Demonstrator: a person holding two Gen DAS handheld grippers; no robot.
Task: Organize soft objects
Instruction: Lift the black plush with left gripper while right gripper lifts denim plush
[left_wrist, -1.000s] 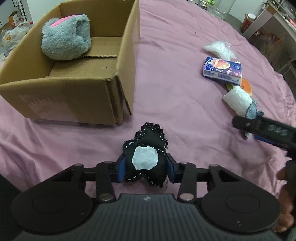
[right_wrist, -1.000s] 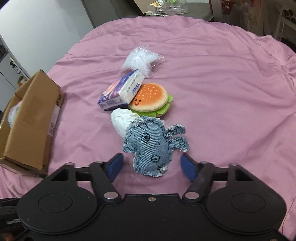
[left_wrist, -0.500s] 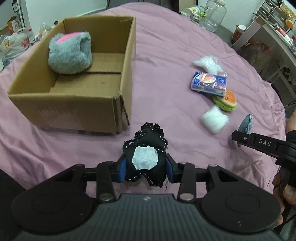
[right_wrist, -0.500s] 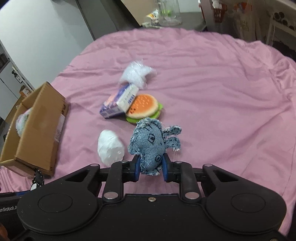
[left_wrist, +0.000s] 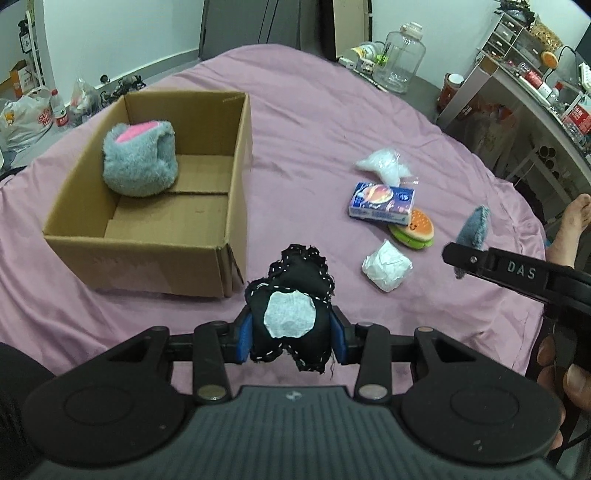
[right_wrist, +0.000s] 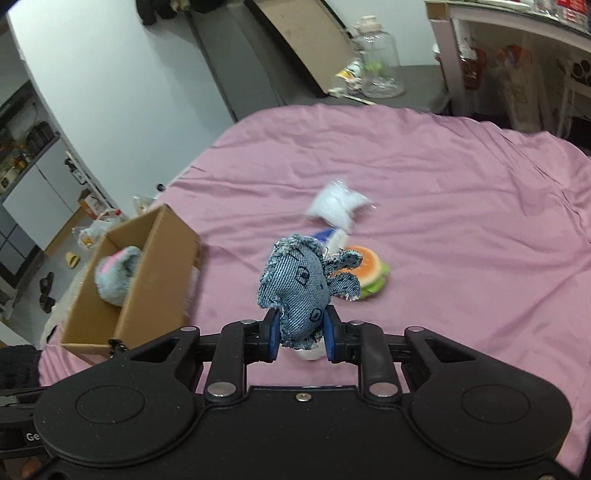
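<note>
Denim toy: frayed blue denim stuffed creature (right_wrist: 295, 291), light, squashy, pinched low on its body between the right tongs' (right_wrist: 300, 338) pads, raised above the pink sheet (right_wrist: 461, 221).
Black toy: soft black stitched plush (left_wrist: 291, 314), white patch, squeezed in the left tongs (left_wrist: 291, 341).
Box: stiff brown cardboard box (left_wrist: 225, 236), ahead-left of both tongs, holds fluffy grey plush (left_wrist: 139, 162).

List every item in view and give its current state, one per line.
left gripper: shut on black toy
black toy: held off the cloth
right gripper: shut on denim toy
denim toy: held off the cloth
cardboard box: open, upright
grey plush: inside box
tissue pack: leaning on burger toy
burger toy: lying on cloth
wrapped white bundle: lying on cloth
clear bag: lying on cloth
</note>
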